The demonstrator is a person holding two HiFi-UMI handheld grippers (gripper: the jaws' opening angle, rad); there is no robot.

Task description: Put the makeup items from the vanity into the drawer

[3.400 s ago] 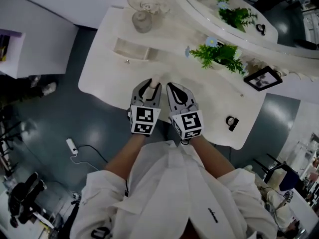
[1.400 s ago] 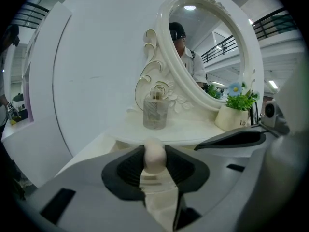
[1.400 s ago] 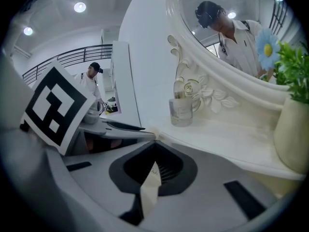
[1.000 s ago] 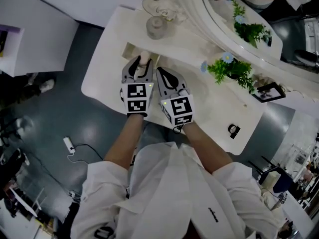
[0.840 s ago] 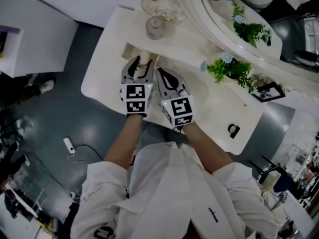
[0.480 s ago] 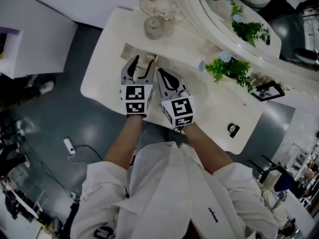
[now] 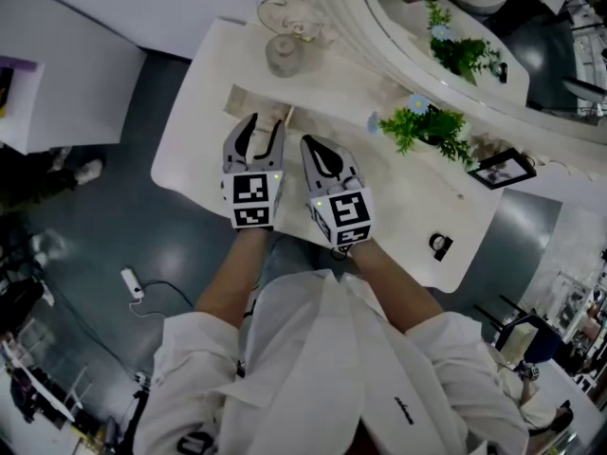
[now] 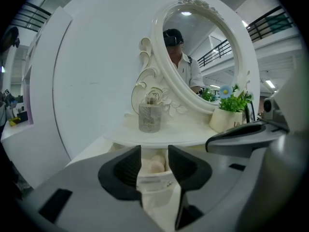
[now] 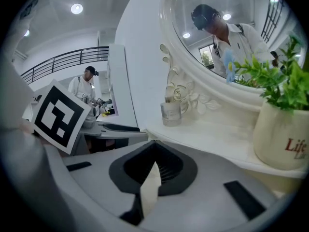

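The white vanity (image 7: 408,207) has a small drawer (image 7: 248,100) standing open at its left. My left gripper (image 7: 266,127) hovers just in front of that drawer. Its jaws stand apart and are closing, with nothing between them. Through the gap in the left gripper view (image 8: 154,154) I see a beige makeup item (image 8: 154,165) lying inside the drawer (image 8: 155,183). My right gripper (image 7: 320,150) hangs beside the left one over the vanity top. Its jaws are shut on nothing (image 9: 153,151).
A glass cup with brushes (image 7: 282,55) stands behind the drawer, by the oval mirror (image 7: 446,36). A potted plant (image 7: 427,126), a photo frame (image 7: 500,171) and a small black object (image 7: 438,246) sit further right. The floor drops away at the vanity's left edge.
The left gripper carried a beige item to the drawer, then its jaws parted and the item left them. Both grippers have since drawn back slightly.
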